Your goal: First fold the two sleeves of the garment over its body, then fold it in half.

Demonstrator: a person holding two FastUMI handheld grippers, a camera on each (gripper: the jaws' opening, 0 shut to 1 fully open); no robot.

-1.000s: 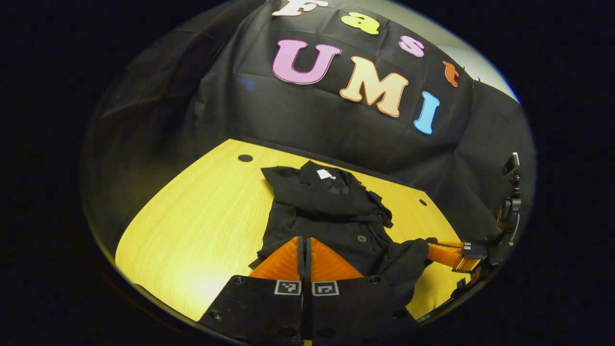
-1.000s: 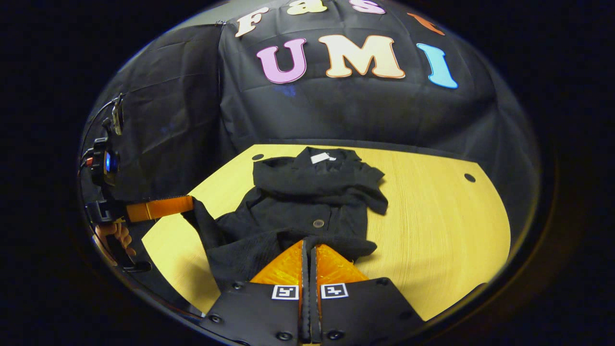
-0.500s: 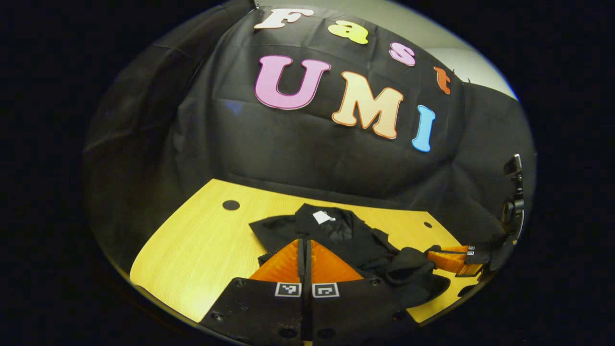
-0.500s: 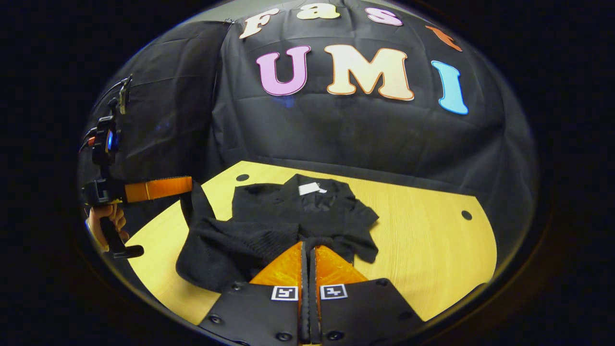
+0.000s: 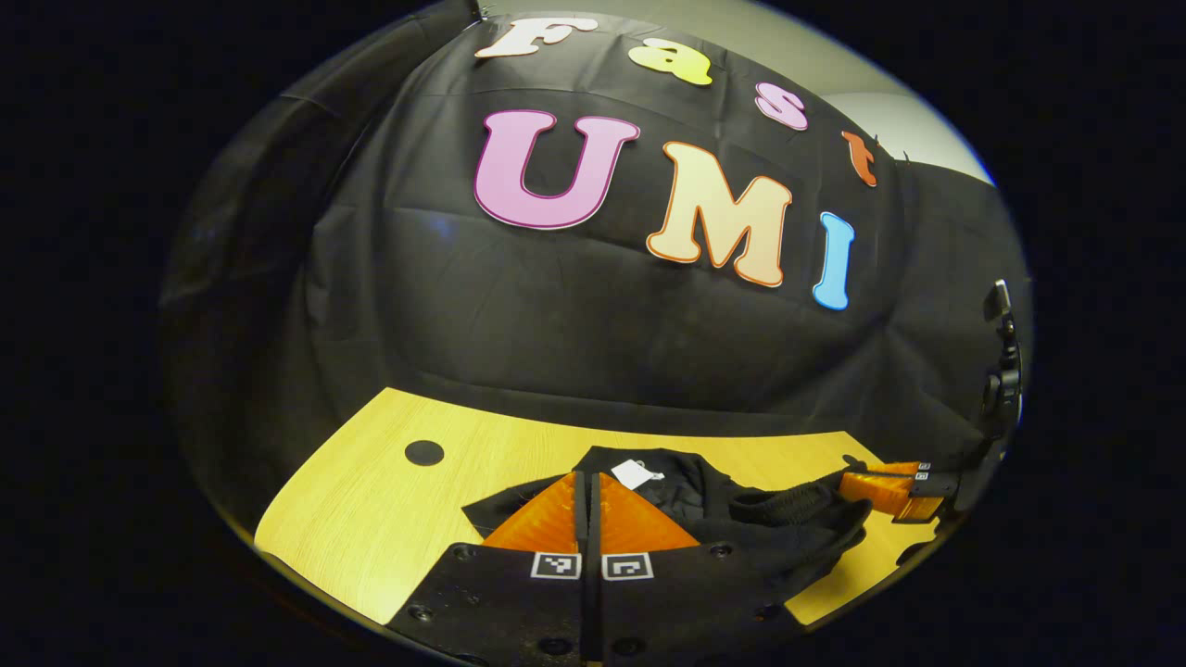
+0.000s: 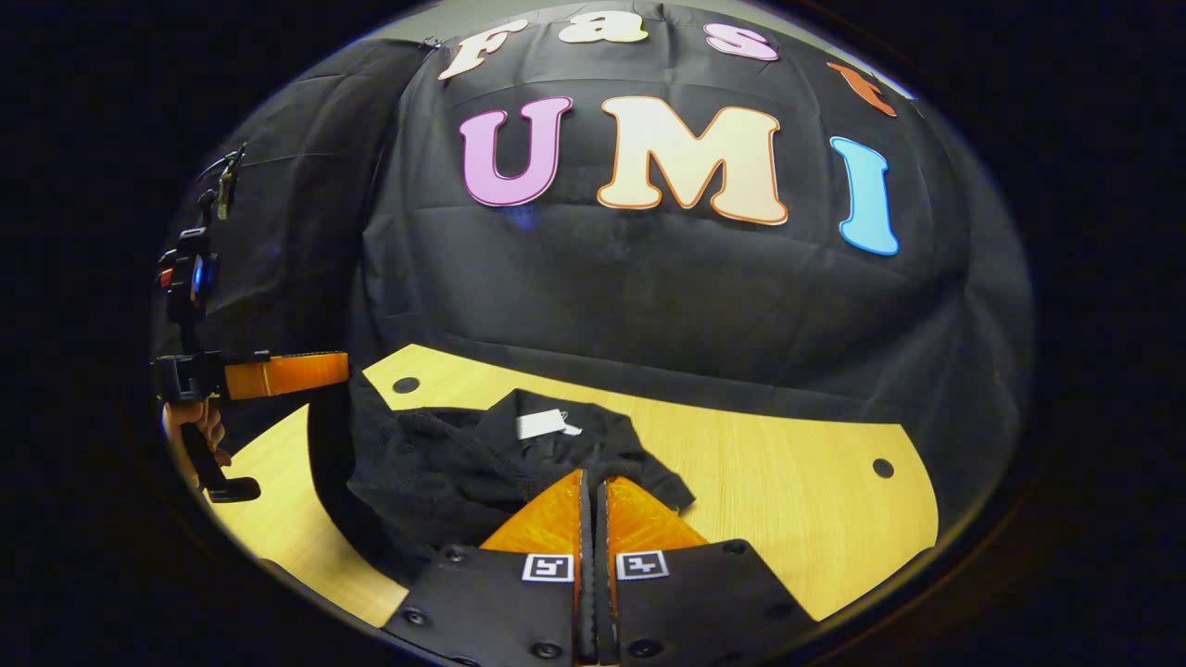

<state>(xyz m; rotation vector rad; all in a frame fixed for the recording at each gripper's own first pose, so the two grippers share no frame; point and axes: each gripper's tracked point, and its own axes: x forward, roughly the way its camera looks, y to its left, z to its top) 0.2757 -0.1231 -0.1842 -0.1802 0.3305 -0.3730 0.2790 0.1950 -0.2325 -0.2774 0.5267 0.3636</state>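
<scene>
Since a second ago both grippers have risen and swung toward the booth's back wall, carrying the garment's near hem up and forward, so that the lower body, which then lay flat on the table, now hangs lifted over the rest.

The wooden table (image 6: 797, 463) spreads ahead of and below both grippers, pale yellow, smooth, fine-grained, with round dark holes near its far corners. The garment (image 6: 445, 472) lies just ahead of the right gripper (image 6: 593, 491) and to its left, its far part resting on the table and its near part raised. It is black, soft and matte, with a ribbed knit band along the lifted hem, bunched into loose folds; a small white tag (image 6: 542, 423) shows at the collar, beyond the fingertips.

The right gripper's fingers are pressed together with the dark hem at their tips. The left gripper (image 5: 586, 500) likewise has its fingers closed with almost no gap, the black cloth directly at and beside the tips; whether cloth is pinched between them I cannot tell for certain. In the right gripper view a hand (image 6: 190, 428) holds the left gripper's handle, off to the left.
</scene>
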